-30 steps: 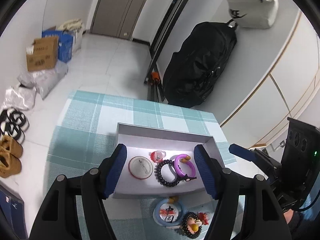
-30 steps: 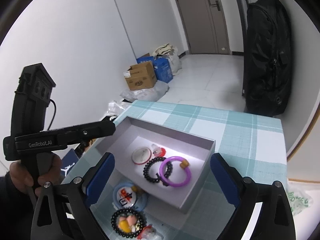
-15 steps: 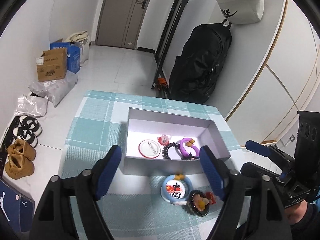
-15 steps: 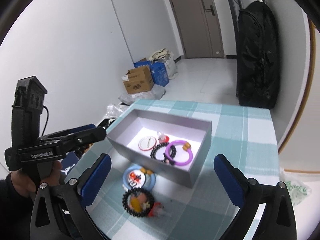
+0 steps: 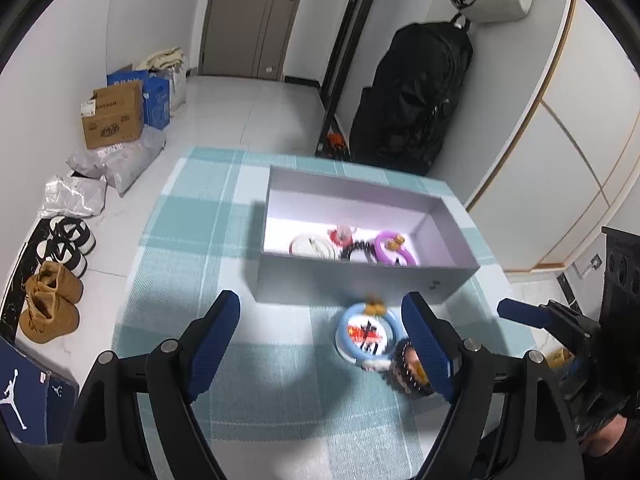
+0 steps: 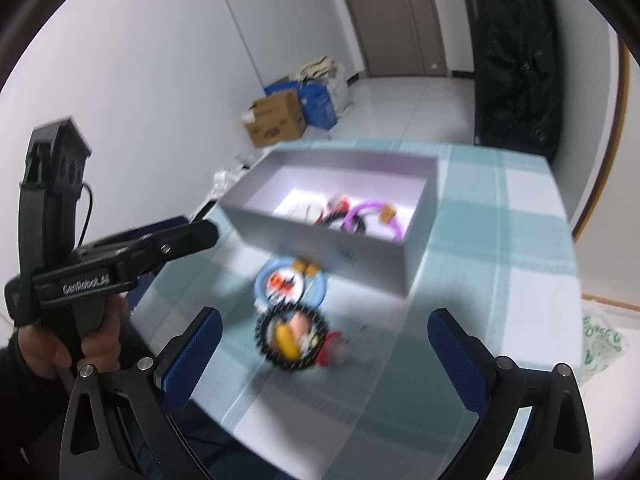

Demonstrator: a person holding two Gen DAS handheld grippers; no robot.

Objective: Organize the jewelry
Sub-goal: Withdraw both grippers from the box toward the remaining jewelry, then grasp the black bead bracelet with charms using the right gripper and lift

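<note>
Both grippers have pulled back from the grey box (image 5: 360, 280) since 1 second ago; it now sits farther off in each wrist view, and the loose pieces in front of it show fully. Left gripper (image 5: 320, 340) had its fingers over the box then, now over bare tablecloth (image 5: 180, 240), jaws wide apart, nothing between the pads. Right gripper (image 6: 324, 356) also spread wide, empty, hovering above the loose items.

Inside the box: purple bangle (image 5: 394, 247) at right, black bead bracelet (image 5: 360, 249) touching it, white round badge (image 5: 312, 245) at left, small red-pink piece (image 5: 342, 234) behind them. Blurred, details unclear.

Outside, just in front of the box's near wall: light blue ring (image 6: 290, 282) with a red-and-white disc inside and a small orange charm at its top. Touching it on the near side, 1 black beaded bracelet (image 6: 292, 338) with yellow and pink bits in its middle, plus a red piece at its right edge.

Person's left hand (image 6: 68, 344) grips the left handle.
</note>
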